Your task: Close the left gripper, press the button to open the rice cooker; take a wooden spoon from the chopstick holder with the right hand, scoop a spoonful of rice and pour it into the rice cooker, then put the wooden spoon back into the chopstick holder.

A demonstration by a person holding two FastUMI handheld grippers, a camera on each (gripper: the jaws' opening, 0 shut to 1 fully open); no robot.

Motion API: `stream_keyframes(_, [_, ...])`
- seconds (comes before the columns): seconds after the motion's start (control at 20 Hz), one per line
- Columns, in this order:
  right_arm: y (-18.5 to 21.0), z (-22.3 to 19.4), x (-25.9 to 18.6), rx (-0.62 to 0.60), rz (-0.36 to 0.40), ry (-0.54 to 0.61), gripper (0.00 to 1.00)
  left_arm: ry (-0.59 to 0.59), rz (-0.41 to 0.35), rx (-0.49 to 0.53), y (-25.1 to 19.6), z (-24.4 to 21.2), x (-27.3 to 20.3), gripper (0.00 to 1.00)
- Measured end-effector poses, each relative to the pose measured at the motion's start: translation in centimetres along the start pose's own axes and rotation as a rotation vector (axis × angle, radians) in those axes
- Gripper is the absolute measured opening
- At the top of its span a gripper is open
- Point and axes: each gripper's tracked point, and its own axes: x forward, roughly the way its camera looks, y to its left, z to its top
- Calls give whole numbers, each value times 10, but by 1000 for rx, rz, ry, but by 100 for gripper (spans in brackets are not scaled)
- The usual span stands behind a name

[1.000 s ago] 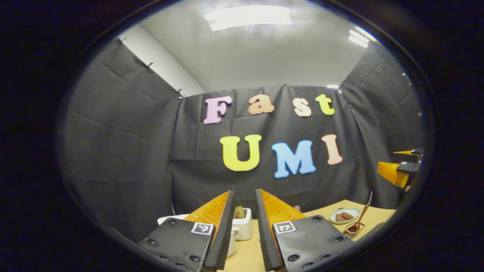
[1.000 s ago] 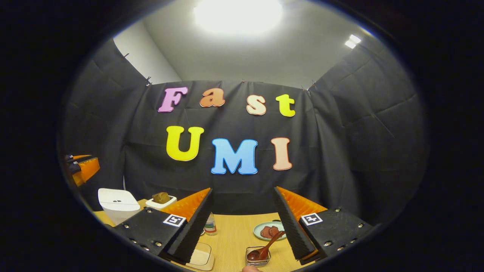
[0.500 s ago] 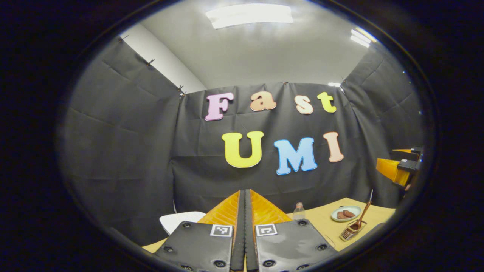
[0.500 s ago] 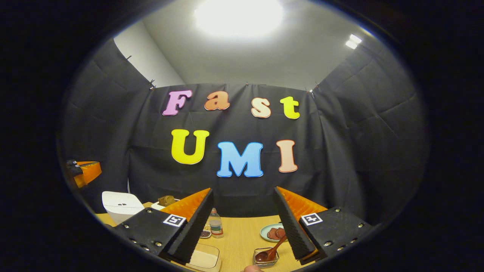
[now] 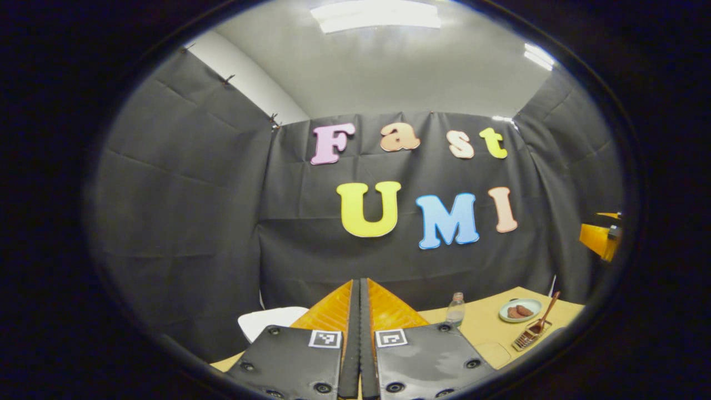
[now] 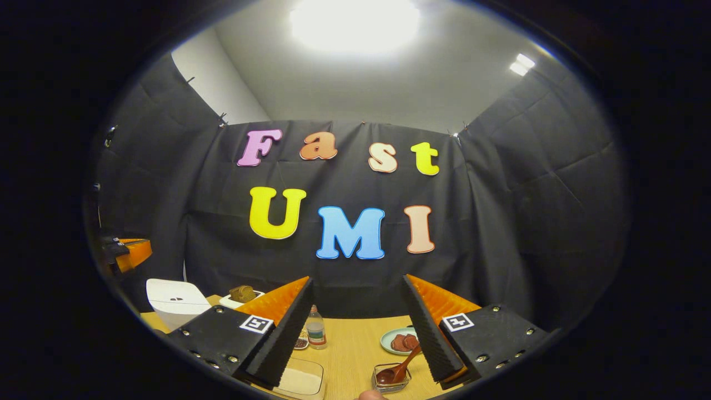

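Observation:
In the left gripper view my left gripper (image 5: 360, 284) is shut, its orange fingers pressed together with nothing between them. The white rice cooker (image 5: 270, 322) sits just left of and behind them, partly hidden, its lid down. The wooden spoon (image 5: 542, 316) leans in the metal chopstick holder (image 5: 526, 338) at the table's right. In the right gripper view my right gripper (image 6: 358, 282) stands open above the table. The wooden spoon (image 6: 399, 366) rests in the chopstick holder (image 6: 391, 379) below, near the right finger. A clear box of rice (image 6: 300, 381) lies by the left finger. The rice cooker (image 6: 175, 300) stands far left.
A small bottle (image 6: 315, 328) and a plate of brown food (image 6: 399, 340) stand mid-table on the wooden table (image 6: 350, 350). A toaster with bread (image 6: 241, 294) sits behind the cooker. A small dish (image 6: 301, 343) lies by the bottle. The left gripper (image 6: 125, 253) shows at the left edge.
My left gripper has gone from open to shut and drifted slightly left. The right gripper stays open and has barely moved.

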Motion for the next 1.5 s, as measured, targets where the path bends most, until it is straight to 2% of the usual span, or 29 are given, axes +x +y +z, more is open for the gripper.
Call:
stream_keyframes(0.05, [-1,-1,-1,-2,-11,3,95,9,9,-7,7,-4,7,8])
stream_keyframes(0.35, [-6,-7,-6,-16,-77,26,95,59,48,-22,53,-38,44,9])
stream_keyframes(0.6, [-3,-14,-11,-33,-125,48,95,142,71,-33,91,-87,71,8])
stream_keyframes(1.0, [7,-26,-21,-79,-161,89,95,258,38,-54,108,-159,108,9])
stream_keyframes(1.25, [2,-23,-25,-100,-183,93,95,347,54,-55,114,-205,118,9])
stream_keyframes(1.5, [6,-22,-24,-127,-174,101,95,405,73,-81,113,-238,119,9])
